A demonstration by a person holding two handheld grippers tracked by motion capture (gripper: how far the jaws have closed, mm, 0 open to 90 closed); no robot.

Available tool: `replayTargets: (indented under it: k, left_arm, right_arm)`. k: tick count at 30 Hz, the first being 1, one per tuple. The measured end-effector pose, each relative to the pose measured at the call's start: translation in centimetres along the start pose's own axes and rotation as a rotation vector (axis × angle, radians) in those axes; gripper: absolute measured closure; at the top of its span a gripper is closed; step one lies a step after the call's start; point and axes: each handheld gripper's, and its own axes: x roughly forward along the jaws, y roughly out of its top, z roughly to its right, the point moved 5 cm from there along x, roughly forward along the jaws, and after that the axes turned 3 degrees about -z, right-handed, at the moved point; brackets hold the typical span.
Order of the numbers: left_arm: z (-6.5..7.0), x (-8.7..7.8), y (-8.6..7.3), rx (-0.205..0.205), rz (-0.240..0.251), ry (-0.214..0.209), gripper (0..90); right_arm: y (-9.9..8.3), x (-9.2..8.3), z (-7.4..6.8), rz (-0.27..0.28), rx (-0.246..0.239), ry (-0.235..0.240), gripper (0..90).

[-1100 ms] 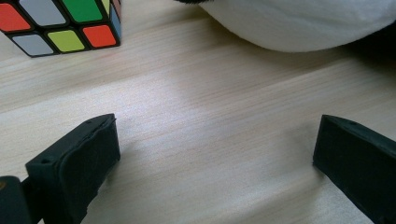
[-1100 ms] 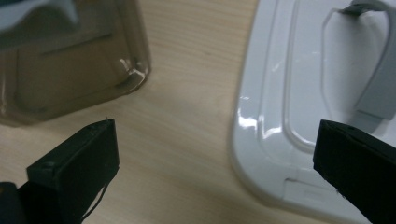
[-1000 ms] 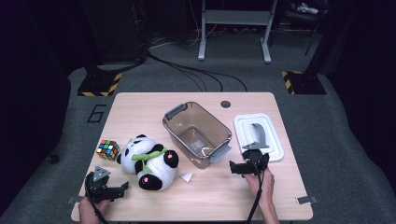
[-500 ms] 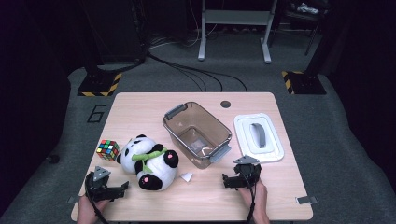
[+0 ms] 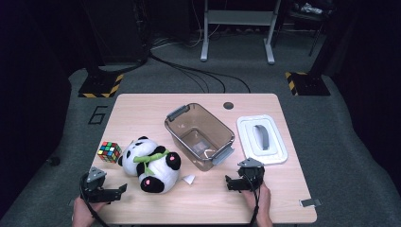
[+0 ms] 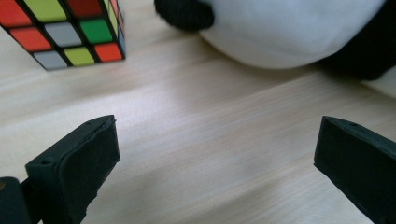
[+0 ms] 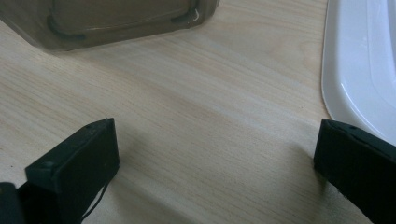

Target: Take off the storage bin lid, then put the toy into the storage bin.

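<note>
black-and-white plush panda [image 5: 151,164] with green scarf lies on its side.

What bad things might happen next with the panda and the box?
1. The left gripper is open, with the Rubik's cube and the panda both close ahead. Reaching for one might bump the other.
2. The panda looks big and floppy next to the brown box, so it might catch on the rim instead of dropping in.
3. The right gripper is low between the box and the white lid. A careless swing might shove either.
</note>
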Motion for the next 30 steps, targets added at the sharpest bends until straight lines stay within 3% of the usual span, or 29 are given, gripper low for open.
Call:
replayTargets:
  k: [12, 17, 30]
  left_arm:
    - [1.2, -3.2, 4.4, 0.087, 0.05, -0.037, 0.2]
    - [2.1, -4.2, 6.5, 0.12, 0.075, -0.074, 0.1]
    - [3.2, -4.3, 10.8, 0.161, 0.1, -0.146, 0.0]
  right_arm:
    - [0.0, 0.0, 0.0, 0.001, 0.001, -0.002, 0.0]
    - [0.0, 0.0, 0.0, 0.001, 0.0, -0.004, 0.0]
    - [0.0, 0.0, 0.0, 0.001, 0.001, -0.003, 0.0]
